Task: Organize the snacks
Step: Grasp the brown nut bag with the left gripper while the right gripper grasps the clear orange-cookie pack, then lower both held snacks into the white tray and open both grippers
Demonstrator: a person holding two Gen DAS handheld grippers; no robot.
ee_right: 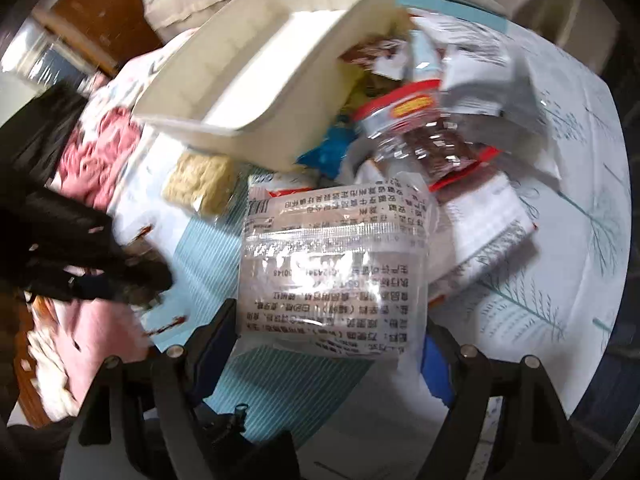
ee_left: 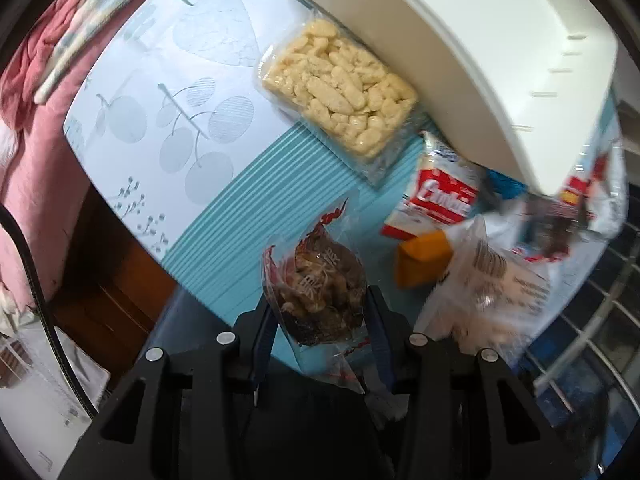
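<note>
My left gripper [ee_left: 320,320] is shut on a clear, red-printed pack of brown snacks [ee_left: 320,280], held up over the teal stripe of the tablecloth. My right gripper [ee_right: 326,344] is shut on a clear bag with black print [ee_right: 332,260], its jaws wide around it. A white plastic bin [ee_left: 460,40] lies tilted on the table, with a pile of packs spilling beside it. A pack of pale puffed bars [ee_left: 336,92] lies flat next to the bin. In the right wrist view the bin [ee_right: 260,76] is at the upper left, and the left gripper [ee_right: 140,280] is a blur at the left.
A red-and-white pack [ee_left: 440,200], an orange pack [ee_left: 422,256] and a red-rimmed pack of dark pieces [ee_right: 436,140] lie in the pile. The table [ee_left: 132,120] has a white leaf-print cloth. Pink bedding [ee_left: 36,152] lies to the left, and a white wire rack [ee_left: 580,340] to the right.
</note>
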